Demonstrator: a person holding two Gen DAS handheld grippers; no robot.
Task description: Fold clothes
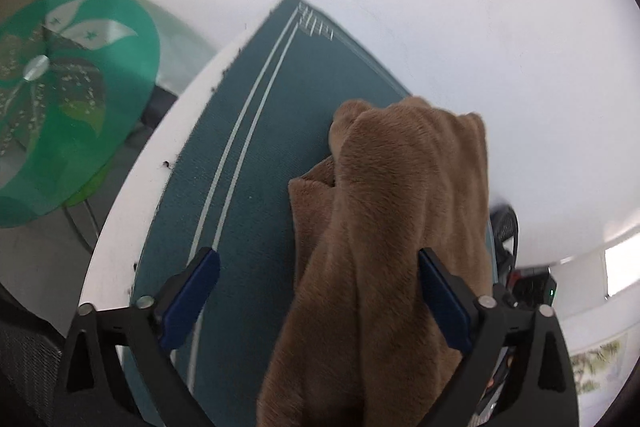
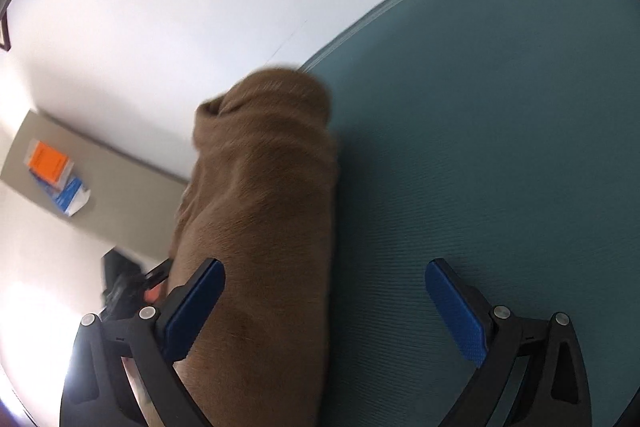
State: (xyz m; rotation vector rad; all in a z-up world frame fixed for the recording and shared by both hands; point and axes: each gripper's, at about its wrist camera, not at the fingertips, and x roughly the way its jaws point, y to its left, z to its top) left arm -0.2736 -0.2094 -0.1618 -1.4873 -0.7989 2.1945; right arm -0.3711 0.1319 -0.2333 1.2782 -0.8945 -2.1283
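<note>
The soft brown cloth lies bunched on the green mat toward one o'clock, both the left tongs and right tongs are wide open holding nothing, so each should pinch one corner.

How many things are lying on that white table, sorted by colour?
Brown: 1, the plush garment, bunched up on the mat.
Teal: 1, the mat with pale stripes, spread flat on the white table.
Total: 2.
Both grippers hang over them with jaws open; the left gripper has the brown garment between its fingers, not pinched.
</note>
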